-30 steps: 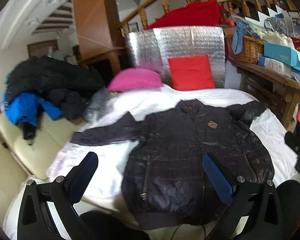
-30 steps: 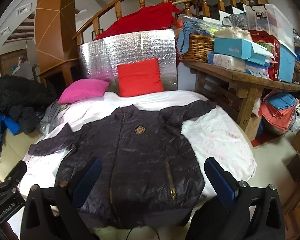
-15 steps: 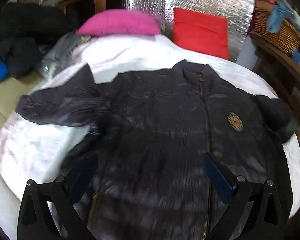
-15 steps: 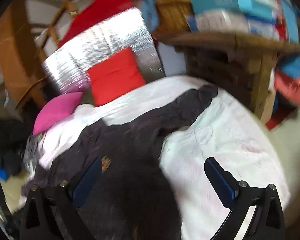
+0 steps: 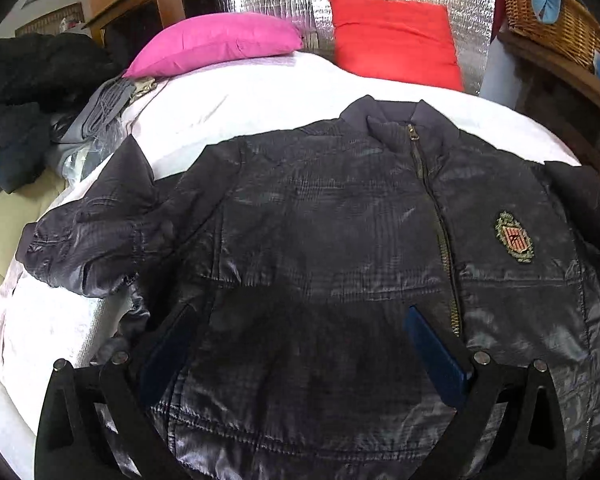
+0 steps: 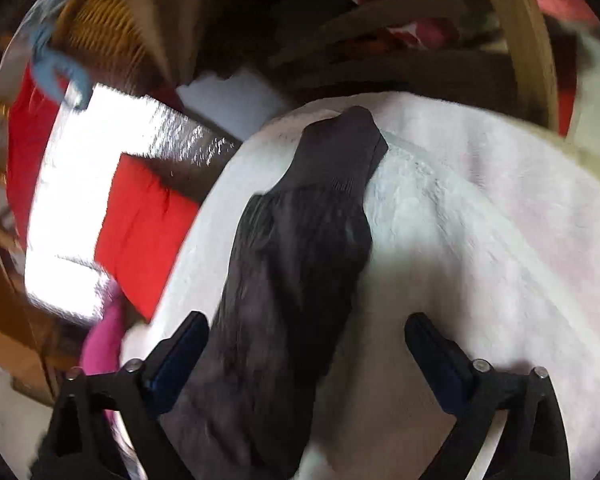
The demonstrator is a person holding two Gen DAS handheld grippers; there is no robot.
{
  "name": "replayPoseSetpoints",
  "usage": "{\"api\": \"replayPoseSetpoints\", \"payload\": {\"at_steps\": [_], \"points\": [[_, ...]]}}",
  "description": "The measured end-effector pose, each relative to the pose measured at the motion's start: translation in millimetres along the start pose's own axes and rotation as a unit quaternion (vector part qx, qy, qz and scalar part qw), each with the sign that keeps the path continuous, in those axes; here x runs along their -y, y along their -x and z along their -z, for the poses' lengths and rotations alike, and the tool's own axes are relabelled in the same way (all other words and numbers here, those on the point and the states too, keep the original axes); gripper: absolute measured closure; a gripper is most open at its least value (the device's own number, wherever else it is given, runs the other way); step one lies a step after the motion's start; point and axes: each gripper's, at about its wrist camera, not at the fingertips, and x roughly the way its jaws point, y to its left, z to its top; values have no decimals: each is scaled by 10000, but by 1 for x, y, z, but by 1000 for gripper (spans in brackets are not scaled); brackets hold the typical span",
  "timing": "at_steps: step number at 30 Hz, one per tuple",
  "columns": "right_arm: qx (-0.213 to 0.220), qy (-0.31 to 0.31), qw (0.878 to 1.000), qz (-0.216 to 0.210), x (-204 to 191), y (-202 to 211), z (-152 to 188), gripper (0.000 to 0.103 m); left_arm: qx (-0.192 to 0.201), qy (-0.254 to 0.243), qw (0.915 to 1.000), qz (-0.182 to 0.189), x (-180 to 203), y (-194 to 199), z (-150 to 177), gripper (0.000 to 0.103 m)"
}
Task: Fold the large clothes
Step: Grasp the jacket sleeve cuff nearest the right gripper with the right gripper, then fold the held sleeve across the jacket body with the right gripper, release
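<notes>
Quilted jacket flat, zipped, front up on bed, sleeves still out: no fold yet. Left tongs spread wide over jacket body; right tongs spread astride jacket sleeve, nothing gripped.

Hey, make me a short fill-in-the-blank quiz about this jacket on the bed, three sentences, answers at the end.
1. The dark jacket lies front side up with its zipper ____.
2. Behind the collar, the pink pillow lies beside a ____ one.
3. The right gripper hangs with jaws ____ over the jacket's sleeve, on the white bedcover.

Answers: closed; red; open
</notes>
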Motion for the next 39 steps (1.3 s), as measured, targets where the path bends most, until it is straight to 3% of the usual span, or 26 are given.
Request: {"api": "replayPoseSetpoints", "payload": {"at_steps": [2,3,5,6,7,13,17,22,29,33,35,36,39], "points": [[58,311,9994,145,-12,-13,-2,15,-92,34,9999,30,0,-5,-1,0],[-13,424,9987,286,-17,-21,-2,31,-109,42,9999,56,0,-6,-2,0],[103,596,9973,429,-25,-26,-1,36,-107,46,9999,31,1,-8,-3,0],[122,625,9973,353,-26,-26,-4,50,-99,48,9999,1,1,-8,-3,0],[110,601,9980,179,-29,-25,-3,82,-90,59,9999,-13,1,-9,-4,0],[473,1079,9922,-412,-76,17,22,84,41,201,9997,-93,-4,-1,-8,0],[407,1451,9813,-1195,-133,56,51,84,159,390,9990,-133,-15,8,-13,0],[-138,1924,9631,-1879,-205,83,120,84,388,577,9969,-368,-34,19,-18,0],[-1361,2241,9388,-2234,-258,57,246,84,526,875,9926,-659,-75,27,-13,0],[-2347,1805,9297,-2193,-252,25,312,79,472,1108,9903,-693,-99,28,-8,0],[-2803,1543,9244,-2076,-242,9,336,36,450,1197,9895,-672,-108,28,-6,0],[-2938,1288,9229,-2130,-233,5,345,3,446,1229,9892,-663,-111,27,-5,0],[-3164,1061,9177,-2154,-203,11,354,1,466,1278,9888,-609,-116,28,-4,0]]}}
